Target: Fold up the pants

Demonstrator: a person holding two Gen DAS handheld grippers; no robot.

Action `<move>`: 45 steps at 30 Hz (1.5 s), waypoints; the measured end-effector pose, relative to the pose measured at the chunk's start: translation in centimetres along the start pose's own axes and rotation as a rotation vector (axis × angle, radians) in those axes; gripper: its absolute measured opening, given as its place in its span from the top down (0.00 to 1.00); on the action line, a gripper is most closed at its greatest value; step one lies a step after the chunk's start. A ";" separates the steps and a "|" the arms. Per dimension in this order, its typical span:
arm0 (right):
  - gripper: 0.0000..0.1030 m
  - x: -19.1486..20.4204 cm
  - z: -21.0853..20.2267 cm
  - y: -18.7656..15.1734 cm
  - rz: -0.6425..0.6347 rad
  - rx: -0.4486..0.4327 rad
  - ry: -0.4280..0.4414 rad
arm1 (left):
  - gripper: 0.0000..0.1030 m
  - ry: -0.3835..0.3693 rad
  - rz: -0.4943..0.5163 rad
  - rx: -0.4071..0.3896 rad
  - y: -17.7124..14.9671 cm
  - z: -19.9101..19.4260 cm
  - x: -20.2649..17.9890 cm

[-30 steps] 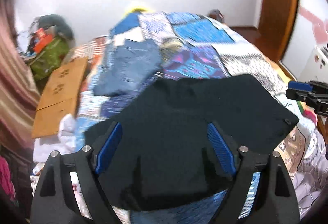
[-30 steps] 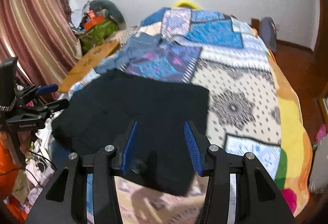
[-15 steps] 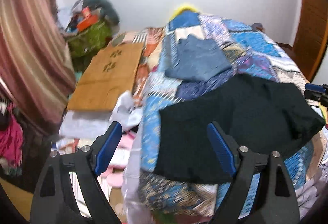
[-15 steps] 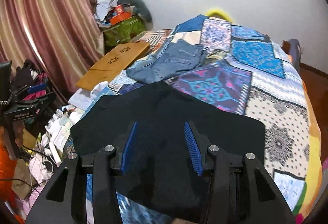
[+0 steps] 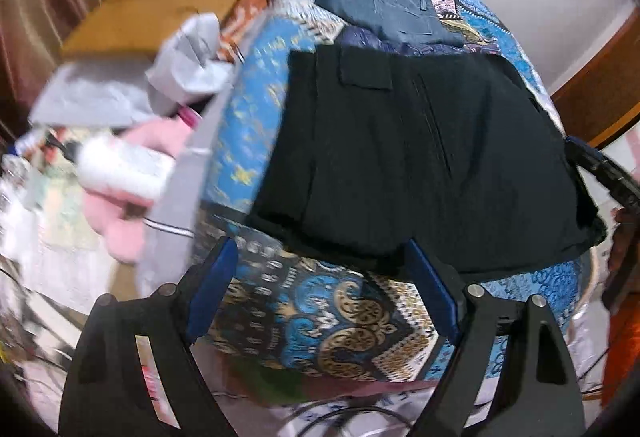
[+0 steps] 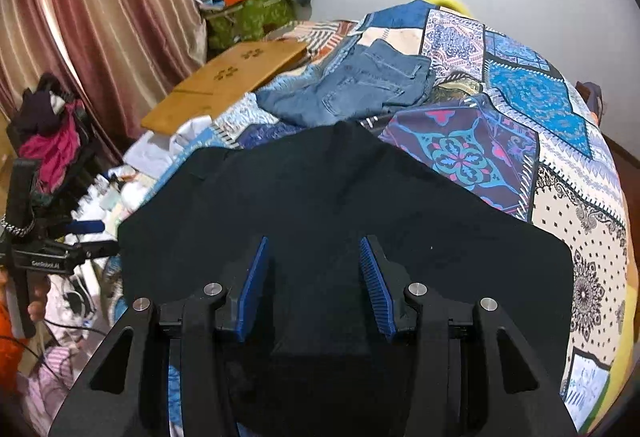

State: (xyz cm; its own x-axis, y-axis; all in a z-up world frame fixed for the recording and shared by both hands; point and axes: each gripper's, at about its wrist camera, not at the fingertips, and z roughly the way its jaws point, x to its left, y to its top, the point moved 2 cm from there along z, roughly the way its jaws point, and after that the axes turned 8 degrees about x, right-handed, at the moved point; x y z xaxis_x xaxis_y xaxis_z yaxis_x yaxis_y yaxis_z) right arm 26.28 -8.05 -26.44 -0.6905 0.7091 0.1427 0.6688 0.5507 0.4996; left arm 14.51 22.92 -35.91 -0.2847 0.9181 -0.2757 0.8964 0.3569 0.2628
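1. Black pants (image 5: 416, 157), matte woven cloth, folded into a broad flat slab on the near end of a patchwork bedspread (image 5: 340, 321); a rectangular pocket flap and a long straight seam visible on the upper face; lower hem sagging a little over the mattress edge.
2. Same black pants (image 6: 344, 205) seen from the right wrist as a wide, smooth, roughly five-sided sheet, one corner pointing toward the far end of the bed.
3. Left gripper (image 5: 322, 293): jaws spread wide, ribbed blue pads bare, nothing between them; hovering below the hem, over the printed paisley side of the bedspread.
4. Right gripper (image 6: 314, 287): jaws parted to a moderate gap, blue ridged pads facing each other, nothing clamped; hanging above the near part of the dark cloth, contact impossible to judge.
5. Blue jeans (image 6: 360, 89), faded denim with stitched pockets, lying crumpled farther up the bed, just beyond the black cloth.
6. Flat wooden board (image 6: 228, 81) with cut-out holes beside the bed; striped pink curtain (image 6: 92, 17) behind.
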 end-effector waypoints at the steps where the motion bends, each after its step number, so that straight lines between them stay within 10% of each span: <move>1: 0.58 0.0 0.2 0.0 -0.003 0.007 -0.009 | 0.17 -0.037 -0.020 0.008 0.0 0.3 0.0; 19: 0.55 -0.1 1.9 -0.7 -0.034 0.054 -0.014 | 0.17 -0.259 -0.193 0.018 0.6 1.1 1.5; 29: 0.54 0.0 2.0 -0.8 -0.038 0.045 -0.007 | 0.19 -0.071 -0.111 -0.018 2.9 3.3 -1.2; 38: 0.54 -0.1 1.8 -0.9 -0.030 0.037 0.000 | 0.72 0.059 -0.067 -0.061 4.1 3.1 -1.3; 45: 0.54 -0.3 1.3 -1.1 -0.014 0.032 0.003 | 0.80 0.151 0.033 -0.113 4.7 1.3 -2.9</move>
State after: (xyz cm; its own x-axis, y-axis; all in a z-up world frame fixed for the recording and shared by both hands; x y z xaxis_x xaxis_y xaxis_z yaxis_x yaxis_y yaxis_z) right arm 26.10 -8.24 -28.11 -0.7008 0.6998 0.1384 0.6674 0.5745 0.4738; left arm 19.96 21.68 -35.04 -0.3108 0.9422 -0.1249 0.8649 0.3349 0.3740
